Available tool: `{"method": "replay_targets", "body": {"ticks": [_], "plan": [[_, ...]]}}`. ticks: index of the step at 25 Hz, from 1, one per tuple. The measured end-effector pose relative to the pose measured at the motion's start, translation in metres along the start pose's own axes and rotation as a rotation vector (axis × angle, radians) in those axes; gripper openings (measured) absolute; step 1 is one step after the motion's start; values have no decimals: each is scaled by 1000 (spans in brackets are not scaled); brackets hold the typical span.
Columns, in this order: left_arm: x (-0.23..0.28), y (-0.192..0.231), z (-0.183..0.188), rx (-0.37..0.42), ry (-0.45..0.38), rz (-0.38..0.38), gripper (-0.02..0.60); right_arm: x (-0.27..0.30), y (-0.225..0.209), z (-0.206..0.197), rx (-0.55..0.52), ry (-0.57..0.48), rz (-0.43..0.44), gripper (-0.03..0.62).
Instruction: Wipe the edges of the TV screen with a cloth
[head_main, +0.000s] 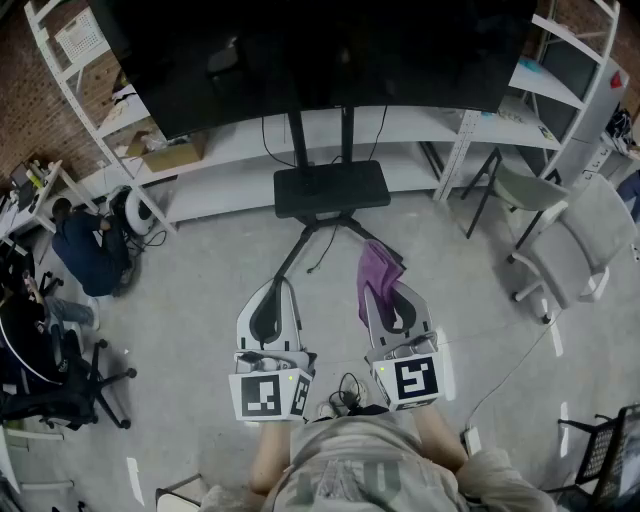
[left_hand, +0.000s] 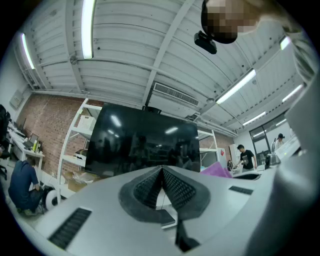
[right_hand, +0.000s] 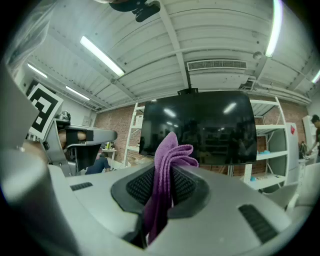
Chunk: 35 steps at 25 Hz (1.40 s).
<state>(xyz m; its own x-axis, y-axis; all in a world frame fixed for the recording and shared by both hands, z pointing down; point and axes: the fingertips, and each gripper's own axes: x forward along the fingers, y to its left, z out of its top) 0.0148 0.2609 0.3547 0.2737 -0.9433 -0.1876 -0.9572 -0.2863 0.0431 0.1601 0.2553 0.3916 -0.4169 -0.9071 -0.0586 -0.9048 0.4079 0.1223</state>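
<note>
**Cloth clamped in right gripper; TV ahead and well apart**

Head view: You hold both grippers low and near, side by side above the floor. Your left gripper (head_main: 274, 287) is on the left and your right gripper (head_main: 384, 290) is on the right. The purple cloth (head_main: 375, 272) stands out of the right gripper's far end. The TV (head_main: 320, 50) spans the far side, dark-screened, on a stand. The stand's black shelf (head_main: 331, 188) lies between the TV and the grippers. The cloth appears clear of that shelf, though the steep angle makes this hard to confirm. A grey chair (head_main: 565, 235) stands at far right.

Left gripper view: The jaws are brought fully together, the ribbed pads (left_hand: 175, 185) meet at the tip, and they hold nothing. The TV sits beyond them, well apart.

Right gripper view: The jaws are closed onto the folded cloth, which is pinched between the pads. Its top rises above the tips and the rest hangs down on the near side. The TV faces this gripper, and the cloth is well apart from its edges.
</note>
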Motion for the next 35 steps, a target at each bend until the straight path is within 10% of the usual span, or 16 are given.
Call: {"method": "replay_targets", "body": {"ticks": [17,35], "plan": [[25,-27,-32,88,69,9,15,-3,-45,-47,73,57,18,61],[117,65,-60,42,16,63,15,106,-62,-78,49,94,4,62]]}}
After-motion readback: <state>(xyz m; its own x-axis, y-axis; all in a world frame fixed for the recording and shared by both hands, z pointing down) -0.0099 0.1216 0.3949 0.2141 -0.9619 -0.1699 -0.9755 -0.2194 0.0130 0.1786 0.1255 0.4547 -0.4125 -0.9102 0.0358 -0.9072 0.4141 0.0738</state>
